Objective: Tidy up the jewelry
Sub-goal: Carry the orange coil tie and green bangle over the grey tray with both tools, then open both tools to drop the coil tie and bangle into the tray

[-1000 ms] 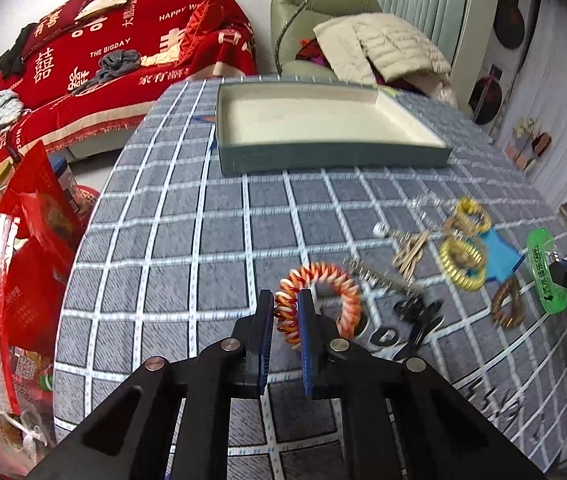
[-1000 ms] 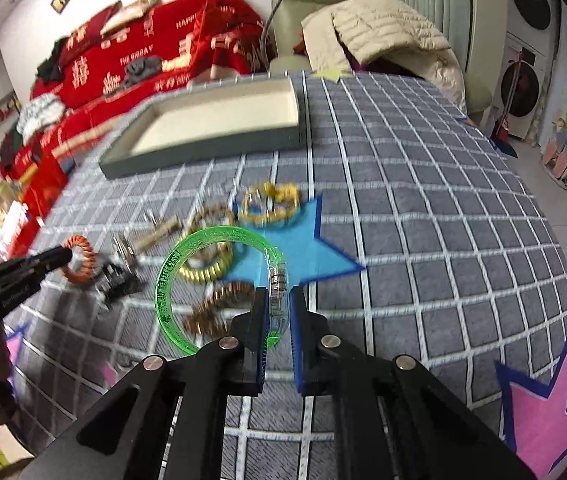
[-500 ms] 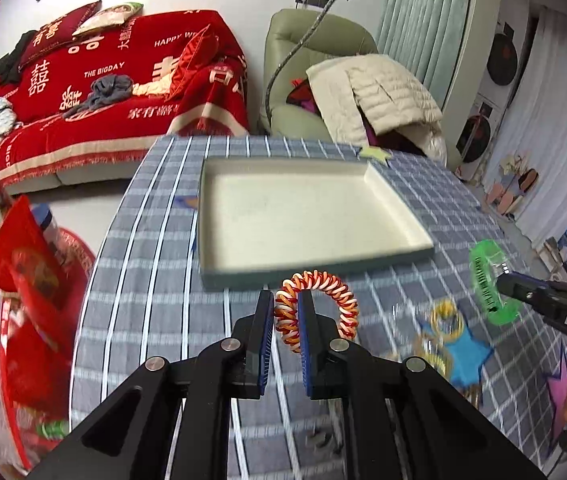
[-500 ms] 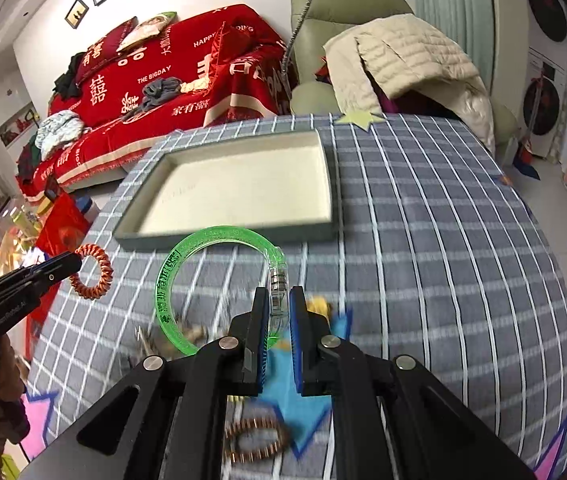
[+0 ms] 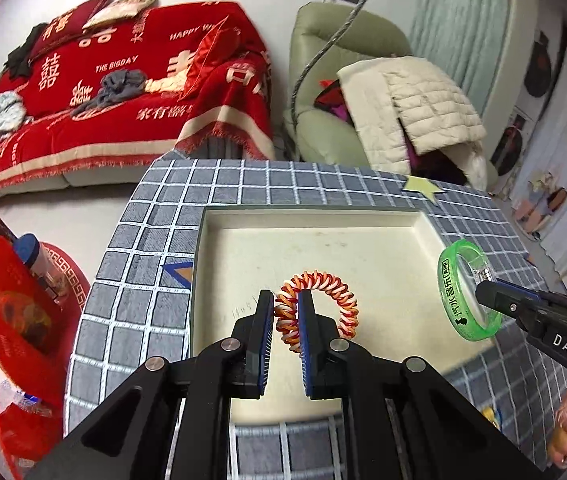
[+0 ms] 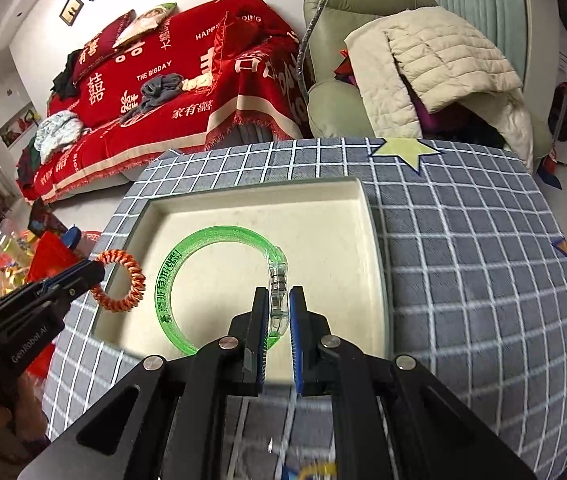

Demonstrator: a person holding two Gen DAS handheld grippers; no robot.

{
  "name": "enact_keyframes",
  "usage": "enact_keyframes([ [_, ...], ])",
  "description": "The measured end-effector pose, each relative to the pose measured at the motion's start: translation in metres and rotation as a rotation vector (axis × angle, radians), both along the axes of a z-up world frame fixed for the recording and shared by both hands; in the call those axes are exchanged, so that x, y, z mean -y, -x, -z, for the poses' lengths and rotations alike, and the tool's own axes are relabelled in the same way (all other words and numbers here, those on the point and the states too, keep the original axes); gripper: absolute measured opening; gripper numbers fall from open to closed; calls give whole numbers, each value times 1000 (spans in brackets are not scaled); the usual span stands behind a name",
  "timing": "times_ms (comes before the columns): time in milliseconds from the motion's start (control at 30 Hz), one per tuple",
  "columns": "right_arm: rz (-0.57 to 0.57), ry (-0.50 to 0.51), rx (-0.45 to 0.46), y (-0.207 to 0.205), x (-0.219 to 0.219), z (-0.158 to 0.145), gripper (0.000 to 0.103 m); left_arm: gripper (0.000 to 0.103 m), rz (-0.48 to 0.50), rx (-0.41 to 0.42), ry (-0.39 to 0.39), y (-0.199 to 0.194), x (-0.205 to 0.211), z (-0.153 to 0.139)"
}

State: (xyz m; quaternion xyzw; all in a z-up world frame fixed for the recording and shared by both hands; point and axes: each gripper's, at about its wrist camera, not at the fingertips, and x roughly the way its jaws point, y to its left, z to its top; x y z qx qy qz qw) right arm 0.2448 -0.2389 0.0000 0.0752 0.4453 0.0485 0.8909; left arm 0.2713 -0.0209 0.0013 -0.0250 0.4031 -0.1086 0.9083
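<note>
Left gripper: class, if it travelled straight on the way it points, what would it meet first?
Probably the cream floor of the tray, with the held coil bracelet touching first; depth is uncertain.

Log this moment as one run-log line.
left gripper: shut on coil bracelet | right gripper: shut on green bangle | both held over tray | tray: nothing in it yet
</note>
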Motion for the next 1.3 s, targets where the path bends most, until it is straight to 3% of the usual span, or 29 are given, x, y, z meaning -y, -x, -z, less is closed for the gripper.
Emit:
enact_keyframes([
  [433, 4, 17, -114, -43, -5, 56, 11, 34, 1, -129, -111, -43, 19, 62],
  [700, 13, 101, -142, -46, -10, 73, 13, 34, 17, -107, -245, -42, 35, 71],
  [767, 4, 112, -141, -46, -12, 73, 25, 34, 19, -98, -268, -41, 37, 71],
  [800, 6, 110, -144, -46, -12, 73, 45, 34, 19, -96, -275, -40, 39, 71],
  [833, 10, 106, -145, -45, -11, 72, 56, 34, 18, -94, -275, -40, 39, 70],
  [1000, 8, 57, -96, -35, -7, 54, 57, 35, 20, -79, -232, -39, 33, 66],
  [1033, 10, 54, -82, -32, -5, 49, 58, 40, 21, -81, -222, -39, 32, 65],
  [1067, 12, 49, -73, -30, -5, 45, 60, 76, 18, -84, -215, -40, 31, 65],
  [1100, 17, 40, -64, -27, -4, 41, 61, 103, 8, -80, -206, -39, 30, 63],
  [1300, 31, -23, -27, -10, 4, 21, 64, 103, -7, 1, -188, -23, 24, 39],
])
